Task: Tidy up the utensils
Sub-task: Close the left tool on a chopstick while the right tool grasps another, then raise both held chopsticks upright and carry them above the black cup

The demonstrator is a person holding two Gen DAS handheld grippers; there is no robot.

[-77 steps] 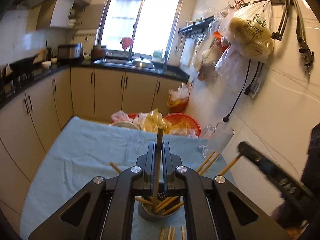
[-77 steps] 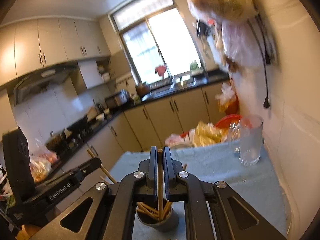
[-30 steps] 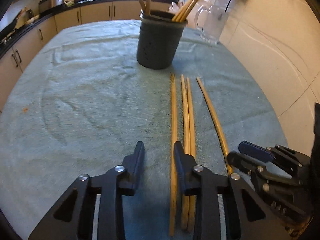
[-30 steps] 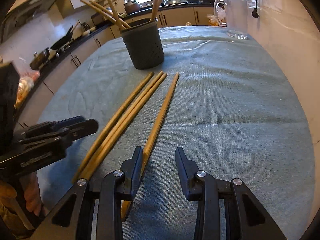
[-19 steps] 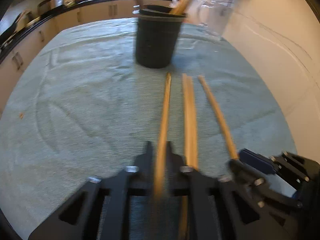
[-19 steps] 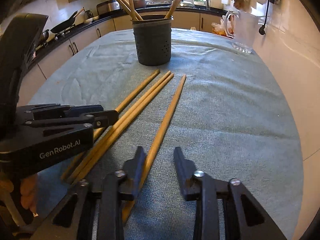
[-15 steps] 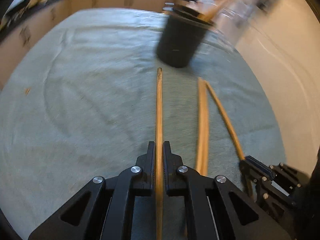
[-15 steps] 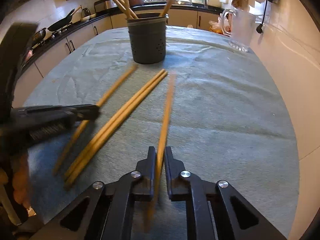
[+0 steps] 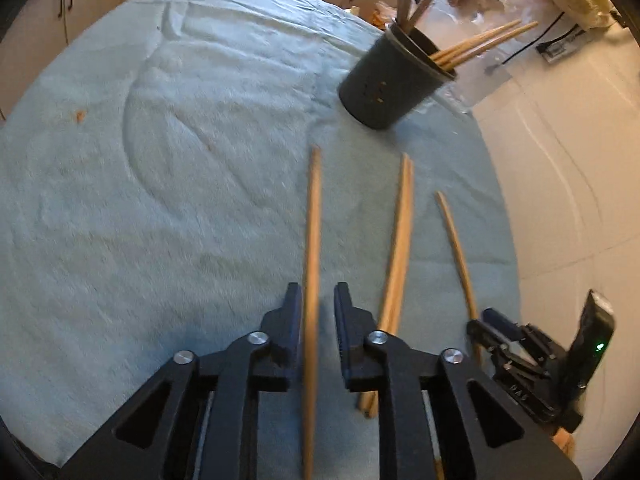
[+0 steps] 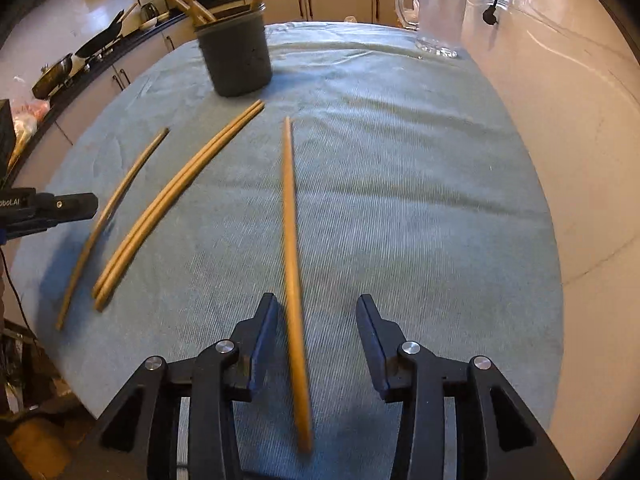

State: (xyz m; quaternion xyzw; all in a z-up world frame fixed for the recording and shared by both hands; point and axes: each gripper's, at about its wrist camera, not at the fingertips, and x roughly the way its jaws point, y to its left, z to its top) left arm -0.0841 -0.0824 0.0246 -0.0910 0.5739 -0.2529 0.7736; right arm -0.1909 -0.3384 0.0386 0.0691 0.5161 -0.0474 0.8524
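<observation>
Left gripper (image 9: pixel 316 312), right gripper (image 10: pixel 316 320): matte black plastic, triangular cutouts behind the fingers, silver pivot screws, ribbed finger pads (image 9: pixel 342 312). White "oboLAI" lettering, green LED on side body.

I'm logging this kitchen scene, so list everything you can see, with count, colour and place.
Chopsticks: four loose, tan, lying on the cloth; one between each gripper's fingers, a pair side by side, untouched.
Holder: one, dark grey, upright at the far end of the cloth, more chopsticks standing inside.
Glass mug: one, clear, far corner by the wall.
Cloth: one, pale blue-green, covering the table.
Pans: dark, on the counter at left.
Left gripper: black, slightly open around a chopstick.
Right gripper: black, open.
</observation>
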